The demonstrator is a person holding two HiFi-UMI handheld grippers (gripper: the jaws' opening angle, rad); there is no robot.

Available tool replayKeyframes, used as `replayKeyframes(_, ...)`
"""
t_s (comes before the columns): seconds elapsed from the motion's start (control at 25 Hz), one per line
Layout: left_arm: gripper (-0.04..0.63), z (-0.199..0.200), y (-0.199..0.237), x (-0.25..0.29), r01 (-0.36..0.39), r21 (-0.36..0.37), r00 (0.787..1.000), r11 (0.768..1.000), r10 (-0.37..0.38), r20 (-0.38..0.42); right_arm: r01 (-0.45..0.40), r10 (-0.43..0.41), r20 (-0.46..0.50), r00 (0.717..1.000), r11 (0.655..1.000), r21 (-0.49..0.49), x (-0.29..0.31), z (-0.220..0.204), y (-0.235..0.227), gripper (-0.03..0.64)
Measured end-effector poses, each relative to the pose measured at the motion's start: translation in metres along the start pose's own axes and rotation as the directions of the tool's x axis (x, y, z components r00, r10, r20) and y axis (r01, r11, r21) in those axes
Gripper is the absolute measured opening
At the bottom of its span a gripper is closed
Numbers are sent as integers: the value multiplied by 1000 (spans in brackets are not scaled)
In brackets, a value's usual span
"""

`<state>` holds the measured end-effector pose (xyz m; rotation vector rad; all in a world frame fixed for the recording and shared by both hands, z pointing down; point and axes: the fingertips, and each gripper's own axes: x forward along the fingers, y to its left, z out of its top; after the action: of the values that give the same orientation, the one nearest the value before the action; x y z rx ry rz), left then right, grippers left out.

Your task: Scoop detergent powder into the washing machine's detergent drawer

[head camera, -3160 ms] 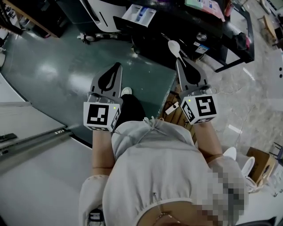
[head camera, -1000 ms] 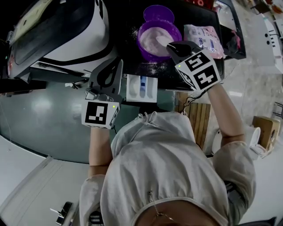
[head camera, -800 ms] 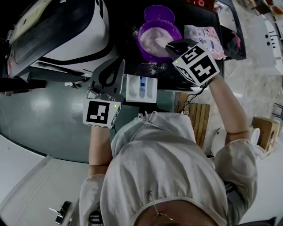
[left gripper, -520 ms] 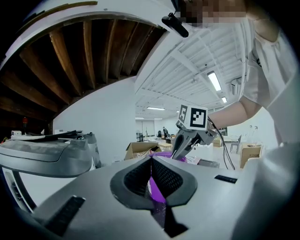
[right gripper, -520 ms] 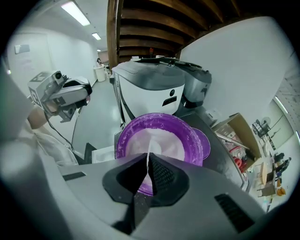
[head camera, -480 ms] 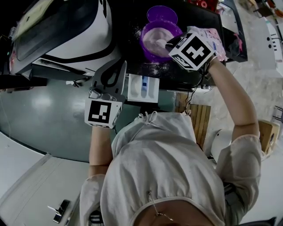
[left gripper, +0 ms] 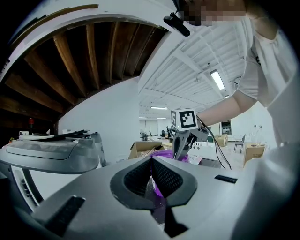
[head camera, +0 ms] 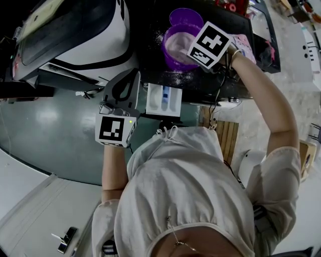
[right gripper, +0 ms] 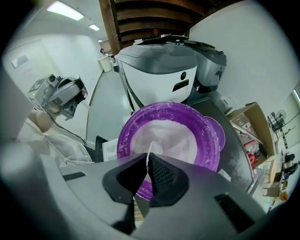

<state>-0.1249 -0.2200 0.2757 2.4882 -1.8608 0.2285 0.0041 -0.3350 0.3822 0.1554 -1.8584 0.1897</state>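
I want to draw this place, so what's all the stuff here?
washing machine: one, white and black, upper left
detergent drawer: one, white, open, below the table edge
table: one, black, top middle
bowl: one, purple, on the table
powder: white, in the bowl
lid: one, purple, behind the bowl
packet: one, pink-patterned, right of the bowl
spoon: one, white, over the powder
left gripper: grey, shut, empty
right gripper: grey, shut on spoon
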Motion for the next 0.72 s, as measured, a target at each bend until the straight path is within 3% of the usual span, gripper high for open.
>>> replayKeyframes(0.24, 21, -3, 3, -7, -17, 2, 1000, 1000, 17, -9, -163, 160, 31, 987, 979, 125, 0, 0, 9, 11)
replayKeyframes(0.52, 21, -7, 3, -10, -33, 2, 999, 999, 33, -25, -318, 301, 104, 948, 910, 267, -4, -4, 11, 11)
replayKeyframes(0.72, 21, -5, 4, -10, -45, 11, 999, 999, 45, -14, -420, 376, 191, 907, 842, 338, -12, -3, 11, 11)
